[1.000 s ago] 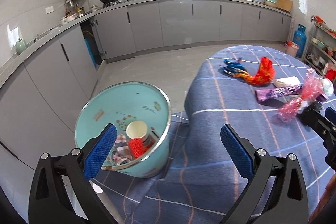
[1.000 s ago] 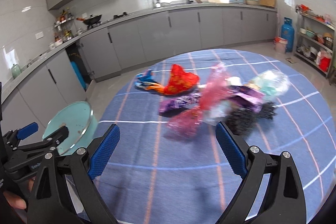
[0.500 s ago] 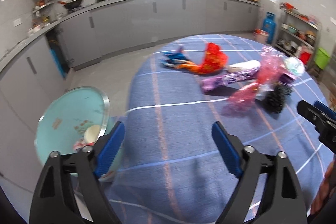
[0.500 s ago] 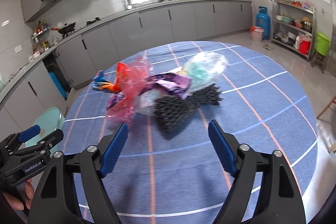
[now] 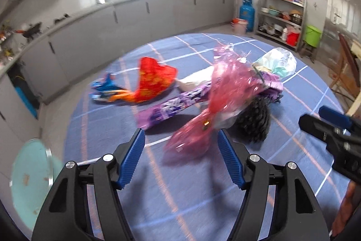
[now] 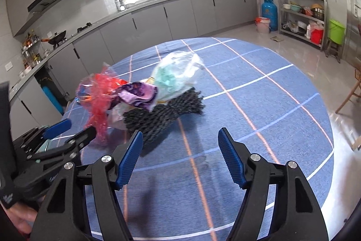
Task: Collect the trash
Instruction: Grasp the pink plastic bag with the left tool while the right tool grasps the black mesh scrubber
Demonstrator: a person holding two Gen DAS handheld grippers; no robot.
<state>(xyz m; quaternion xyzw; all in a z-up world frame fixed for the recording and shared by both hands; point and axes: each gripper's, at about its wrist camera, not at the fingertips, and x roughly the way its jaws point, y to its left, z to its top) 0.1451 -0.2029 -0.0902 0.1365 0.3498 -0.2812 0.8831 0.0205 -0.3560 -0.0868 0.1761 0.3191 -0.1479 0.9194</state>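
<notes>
1. Both tongs are wide open and hold nothing: left gripper (image 5: 180, 158), right gripper (image 6: 180, 157).
2. Pink cellophane wrapper (image 5: 209, 112) lies straight ahead of the left gripper, its near end just between the finger tips; its long axis runs away toward the far right edge of the table (image 5: 225, 207).
3. I judge the left gripper is nearer to it.
4. Beside the wrapper lie a purple packet (image 5: 171, 107) and a black mesh bundle (image 6: 164, 114); the teal bin (image 5: 29, 180) stands off the left edge

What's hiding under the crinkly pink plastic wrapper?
Under the crinkly pink plastic wrapper lie a purple snack packet and black knitted netting. Anything deeper is covered.
</notes>
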